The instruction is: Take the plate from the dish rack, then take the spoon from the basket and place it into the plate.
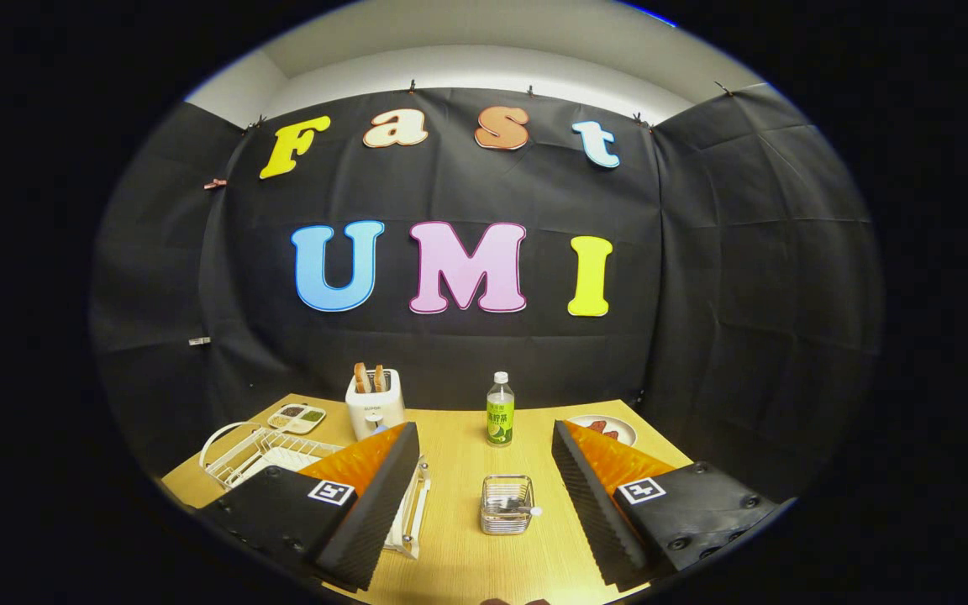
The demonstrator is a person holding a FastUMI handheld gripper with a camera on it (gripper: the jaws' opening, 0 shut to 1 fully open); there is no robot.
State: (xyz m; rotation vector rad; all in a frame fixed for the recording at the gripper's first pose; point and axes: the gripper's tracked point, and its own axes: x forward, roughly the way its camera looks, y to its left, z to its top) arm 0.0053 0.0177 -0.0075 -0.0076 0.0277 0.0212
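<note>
Fingers of the gripper (484, 470) stand wide apart over the near edge of the light wooden bench (450, 546), with nothing between their ridged pads but open bench and a small basket; the claw holds nothing.

That small clear square basket (507, 504) sits on the bench in the gap between the fingers, nearer the right one but not touching either. A metal spoon (518, 507) lies in it, its end poking just over the basket's right rim.

The white wire dish rack (270, 454) stands at the near left part of the bench, partly hidden behind the left finger; its rounded handle rises at the left end, and its right frame shows just beside the left finger's inner edge. Whether a plate is in the rack cannot be told, since the finger covers much of it.

Beyond the rack, toward the far left corner, lies a small white divided tray (297, 417) with dark and green fillings. Next to it, along the far edge, stands a white toaster (375, 405) with two brown slices of toast upright in its slots. A clear plastic bottle with a green label and white cap (500, 410) stands upright near the far edge, beyond the basket. A white round plate (610, 428) with something reddish on it lies by the far right corner, just beyond the right finger's tip.
</note>
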